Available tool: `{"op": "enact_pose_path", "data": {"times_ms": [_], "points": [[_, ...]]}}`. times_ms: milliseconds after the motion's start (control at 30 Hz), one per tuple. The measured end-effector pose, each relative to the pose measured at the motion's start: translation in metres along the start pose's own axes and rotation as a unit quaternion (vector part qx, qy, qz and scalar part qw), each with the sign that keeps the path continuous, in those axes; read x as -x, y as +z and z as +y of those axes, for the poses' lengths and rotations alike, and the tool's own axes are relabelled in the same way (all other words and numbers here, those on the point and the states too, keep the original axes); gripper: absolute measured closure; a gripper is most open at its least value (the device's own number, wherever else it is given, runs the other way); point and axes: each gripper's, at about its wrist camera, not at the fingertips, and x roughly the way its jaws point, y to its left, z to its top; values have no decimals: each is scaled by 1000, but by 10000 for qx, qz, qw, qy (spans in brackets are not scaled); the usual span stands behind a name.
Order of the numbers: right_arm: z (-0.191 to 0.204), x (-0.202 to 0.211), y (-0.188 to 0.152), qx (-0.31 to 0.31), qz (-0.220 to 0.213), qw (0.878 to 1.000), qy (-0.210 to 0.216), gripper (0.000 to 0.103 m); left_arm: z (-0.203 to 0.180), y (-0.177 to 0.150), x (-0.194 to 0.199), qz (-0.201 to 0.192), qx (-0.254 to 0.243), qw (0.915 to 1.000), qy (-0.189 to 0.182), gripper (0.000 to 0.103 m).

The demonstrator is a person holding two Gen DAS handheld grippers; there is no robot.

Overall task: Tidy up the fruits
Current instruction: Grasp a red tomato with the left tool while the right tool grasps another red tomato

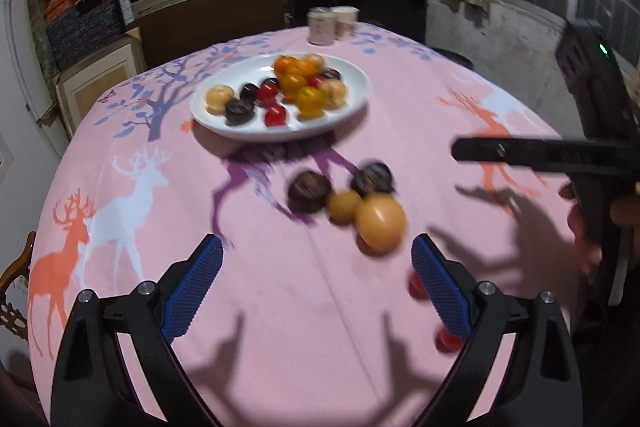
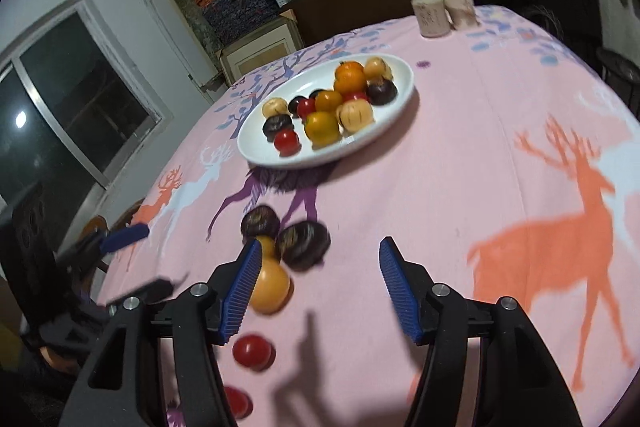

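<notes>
Cups (image 1: 333,23) prob. behind fruit plate (image 1: 356,99)

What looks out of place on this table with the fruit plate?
Several fruits lie loose on the pink tablecloth instead of on the white plate: two dark fruits, a small yellow one, a large orange one and two red ones nearer the edge.

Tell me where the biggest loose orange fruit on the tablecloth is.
The big round orange fruit lies near the right blue pad in the left wrist view, touching a smaller tan fruit, nearer than the white plate.
</notes>
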Motion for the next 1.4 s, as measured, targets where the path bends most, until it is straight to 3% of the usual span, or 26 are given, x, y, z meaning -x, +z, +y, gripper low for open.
{"op": "enact_pose_path", "data": {"times_ms": [167, 333, 400, 533, 633, 700, 800, 1033, 1400], "points": [[-4, 17, -27, -107, -53, 9999, -43, 41, -46, -32, 8, 99, -443, 9985, -316, 10], [0, 31, -39, -50, -145, 9999, -65, 41, -70, -41, -4, 153, -566, 9979, -291, 15], [1, 35, -41, 27, -190, 9997, -122, 41, -72, -42, -13, 289, -495, 9979, -298, 26], [0, 36, -43, 10, -189, 9998, -118, 41, -76, -45, -25, 402, -471, 9979, -182, 32], [-2, 35, -44, -2, -170, 9998, -114, 41, -79, -48, -25, 391, -505, 9977, -211, 46], [-2, 33, -45, -3, -142, 9998, -102, 41, -81, -50, -25, 385, -531, 9976, -214, 63], [-1, 31, -45, 25, -120, 9999, -90, 41, -81, -52, -24, 362, -525, 9977, -227, 73], [9, 21, -50, 261, 26, 9996, -90, 41, -74, -54, -20, 299, -358, 9987, -214, 73], [62, -7, -64, 1439, 551, 9880, 52, 41, -22, -54, 9, 1, 232, 9996, 163, 73]]}}
